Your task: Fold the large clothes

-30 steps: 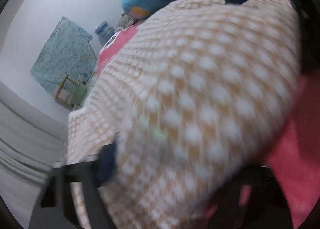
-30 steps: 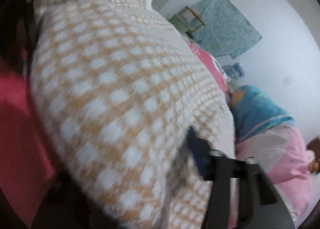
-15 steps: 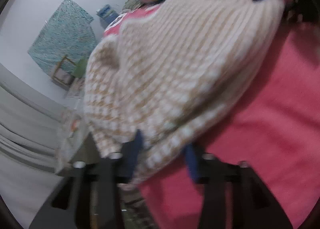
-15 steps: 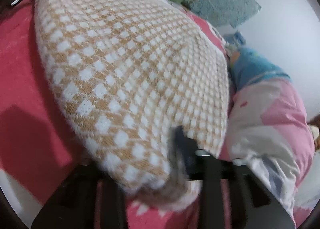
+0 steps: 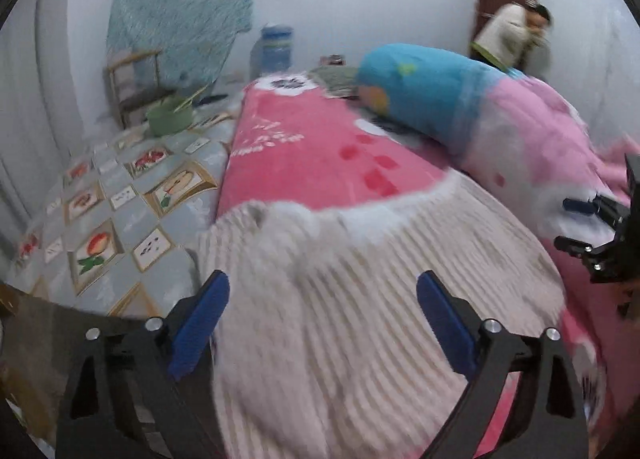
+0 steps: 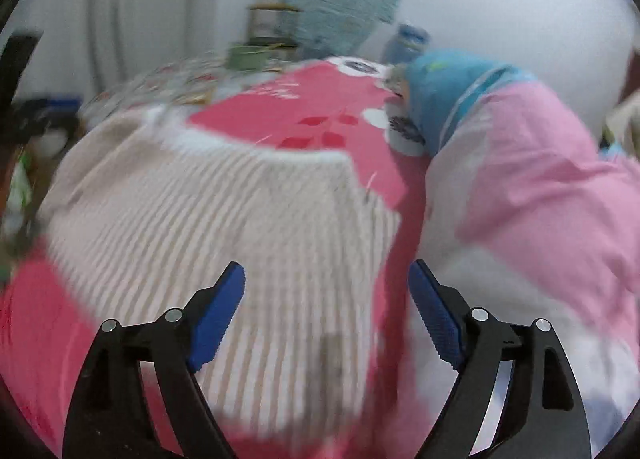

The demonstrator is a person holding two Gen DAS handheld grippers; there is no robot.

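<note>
Sweater [image 5: 360, 299], cream with pale ribbed stripes, lies in a folded heap on the pink bedspread [image 5: 304, 155], near the bed's front edge. Both views are smeared by motion, so its exact outline is hard to make out.

From the left wrist camera, the left gripper [image 5: 322, 319] hangs above the sweater with its jaws opening wide; the blue pads [image 5: 200, 323] stand clear of the knit and grip nothing. This view alone shows the floor with fruit-pattern tiles [image 5: 120, 211] beside the bed, a green basin [image 5: 168, 119], a water jug [image 5: 274, 47] against the wall and a person [image 5: 508, 35] by a brown door in the far corner. At its right edge the right gripper [image 5: 596, 227] appears, over the pink quilt [image 5: 532, 131].

From the right wrist camera, the right gripper [image 6: 326, 315] also hangs above the sweater [image 6: 224, 219], jaws opening and holding nothing, with the sweater's right edge below the gap. Here the rolled quilt [image 6: 540, 179], pink with a blue end, fills the right side, just beside the sweater. The bedspread [image 6: 312, 107] shows beyond, with a dark shape at the far left that may be furniture.
</note>
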